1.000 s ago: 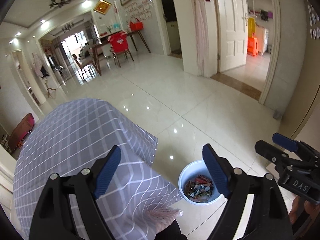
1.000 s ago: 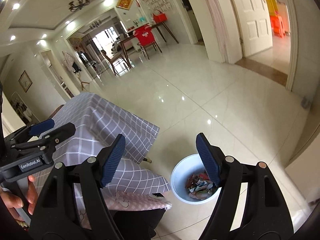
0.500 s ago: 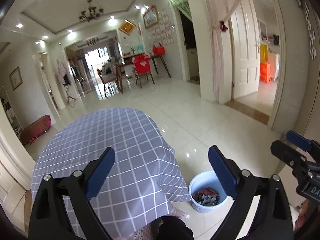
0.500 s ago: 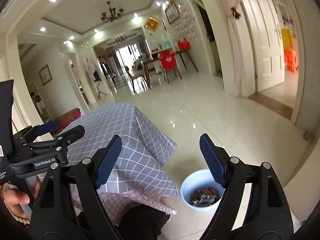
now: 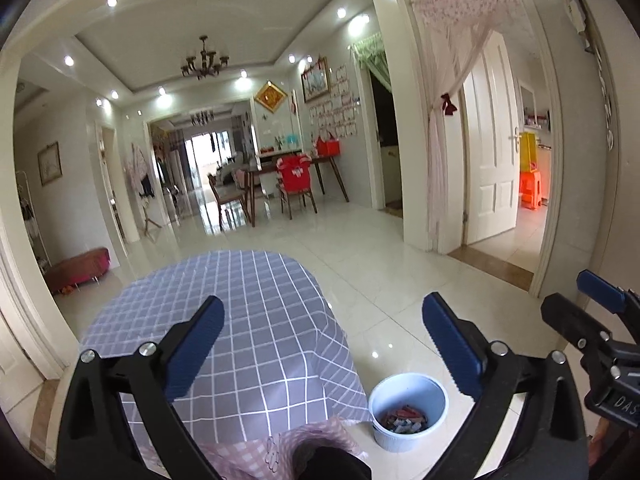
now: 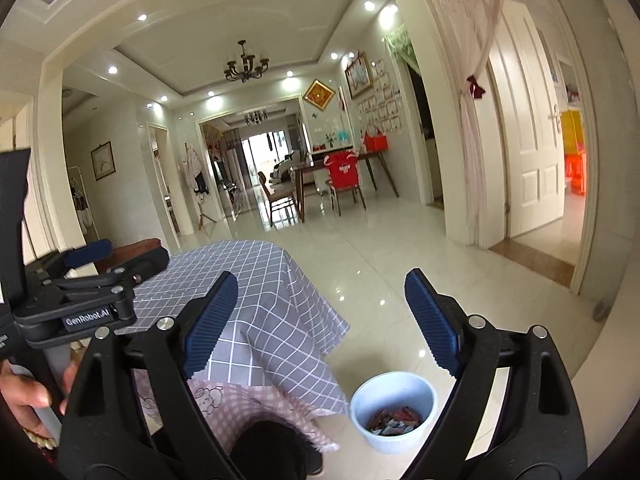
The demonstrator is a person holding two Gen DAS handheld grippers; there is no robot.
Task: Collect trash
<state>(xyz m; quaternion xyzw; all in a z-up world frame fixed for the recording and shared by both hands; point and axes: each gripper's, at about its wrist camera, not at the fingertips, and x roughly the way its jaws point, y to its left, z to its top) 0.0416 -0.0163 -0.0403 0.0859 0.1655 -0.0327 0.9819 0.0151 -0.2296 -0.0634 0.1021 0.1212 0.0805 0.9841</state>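
Reading "GenRobot.AI" on the left tool point(image 6: 90, 268), its jaws opening, empty.

Trash-filled white bin point(image 5: 408, 396) on floor

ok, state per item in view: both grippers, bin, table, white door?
left gripper: jaws opening, nothing between them
right gripper: jaws opening, nothing between them
white bin: upright on the floor, wrappers inside, well short of full
table: covered by a grey checked cloth, no trash visible on top
white door: swung open
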